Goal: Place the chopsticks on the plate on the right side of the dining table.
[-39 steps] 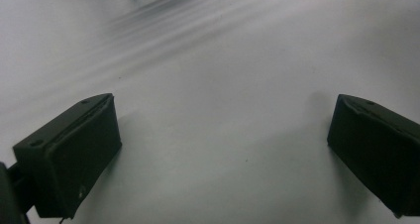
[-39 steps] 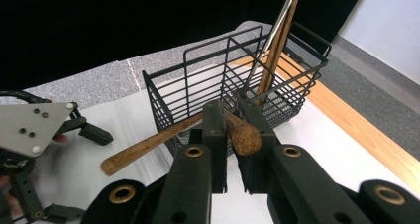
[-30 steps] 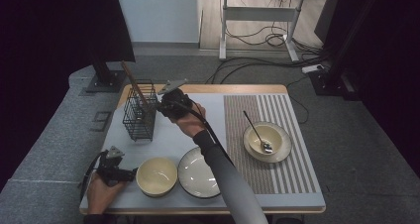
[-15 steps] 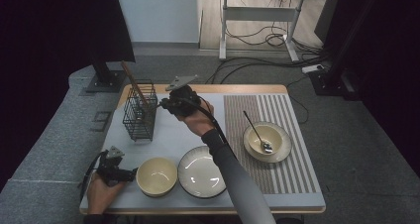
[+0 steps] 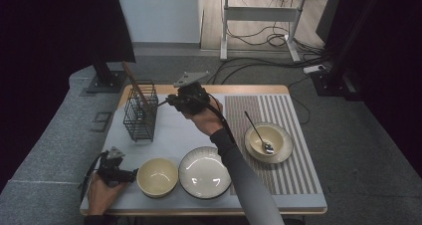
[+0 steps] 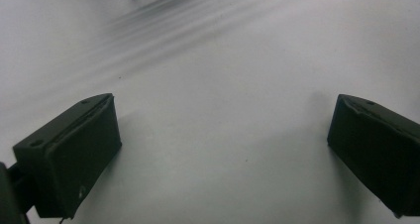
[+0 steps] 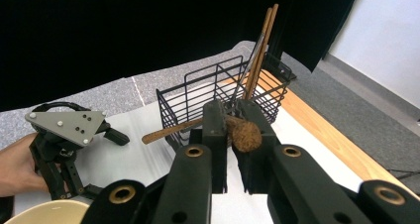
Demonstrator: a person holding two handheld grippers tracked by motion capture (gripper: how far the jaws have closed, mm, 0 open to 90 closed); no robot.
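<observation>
wooden spoon (image 7: 208, 125) is clamped by its neck between the jaws of the right gripper (image 7: 229, 130), bowl end on one side, handle sticking out level on the other, toward the wire basket (image 7: 225, 92). it is held in the air over the far left part of the table, just right of the basket, which i judge is where it is meant to go: two wooden chopsticks (image 7: 260, 48) already lean upright in there. the grip near the bowl leaves the long handle free to drop in first. the left gripper (image 5: 115, 171) rests near the left front corner with its jaws apart and nothing between them, beside the cream bowl (image 5: 158, 176). right of that sits an empty plate (image 5: 204, 172), and further right a bowl with a metal spoon (image 5: 259, 133) on the striped mat (image 5: 293, 160).
</observation>
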